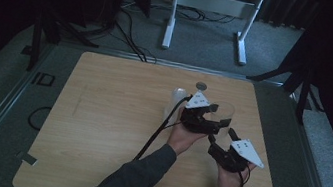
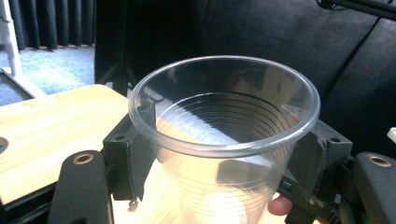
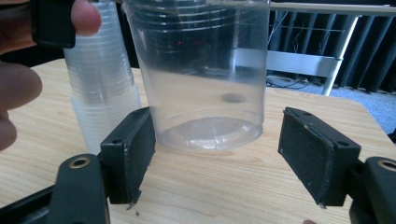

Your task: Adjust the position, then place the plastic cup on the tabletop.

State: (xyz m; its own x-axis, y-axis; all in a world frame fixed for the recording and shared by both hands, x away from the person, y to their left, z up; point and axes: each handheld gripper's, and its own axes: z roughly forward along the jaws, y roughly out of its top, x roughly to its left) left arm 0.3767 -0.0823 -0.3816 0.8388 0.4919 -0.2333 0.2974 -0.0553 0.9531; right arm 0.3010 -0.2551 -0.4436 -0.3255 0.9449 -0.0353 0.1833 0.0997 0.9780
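Now: left gripper (image 2: 219,154) jaws pinch clear cup (image 2: 224,135) upright above counter (image 1: 110,115). Right gripper (image 3: 217,154) jaws spread, cup between, untouched. Cup stack (image 3: 100,88) just beside.

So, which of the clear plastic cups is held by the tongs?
The single cup, upright and clamped between the pads of the left tongs. The other cups form a nested stack standing beside it on the table, which no tongs grip.

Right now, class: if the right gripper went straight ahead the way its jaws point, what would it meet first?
Most likely the clear plastic cup held by the left gripper; it stands directly ahead of the right gripper, whose jaws are open.
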